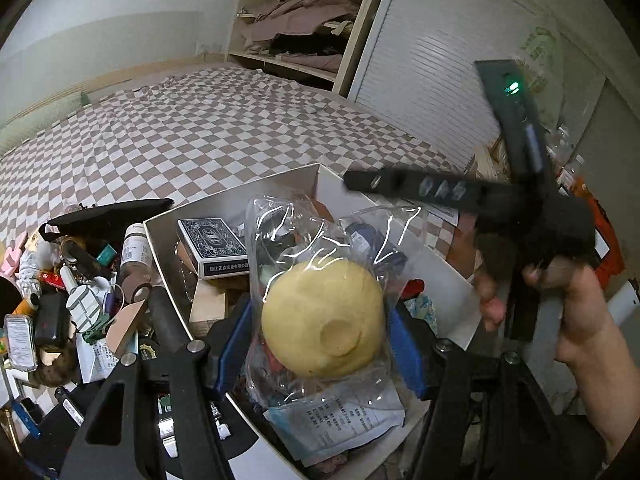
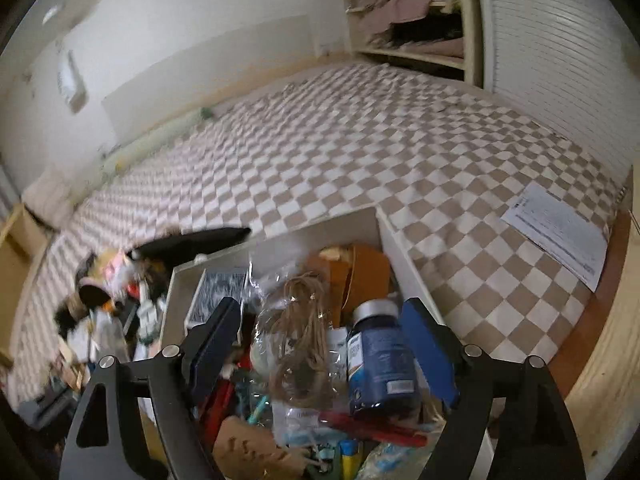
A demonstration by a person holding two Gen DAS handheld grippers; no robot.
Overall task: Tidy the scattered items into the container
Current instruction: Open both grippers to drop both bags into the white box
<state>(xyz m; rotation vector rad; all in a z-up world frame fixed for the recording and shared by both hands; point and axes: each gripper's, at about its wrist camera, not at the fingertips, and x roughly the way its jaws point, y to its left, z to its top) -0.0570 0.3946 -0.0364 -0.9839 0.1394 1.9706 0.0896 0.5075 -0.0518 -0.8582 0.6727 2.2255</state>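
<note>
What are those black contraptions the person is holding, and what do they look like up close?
They are handheld grippers. The left gripper and right gripper each have black angular linkage arms with silver pivot bolts and flat blue finger pads. From the left view, the right one's black body carries a green light.

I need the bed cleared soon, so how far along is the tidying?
Partly done. The white box already holds a card deck, a blue bottle and a bag of twine. In hand: the left gripper is clamped on a clear bag with a yellow round object over the box; the right gripper stands open above the box, holding nothing. Left: the pile of small items beside the box.
</note>
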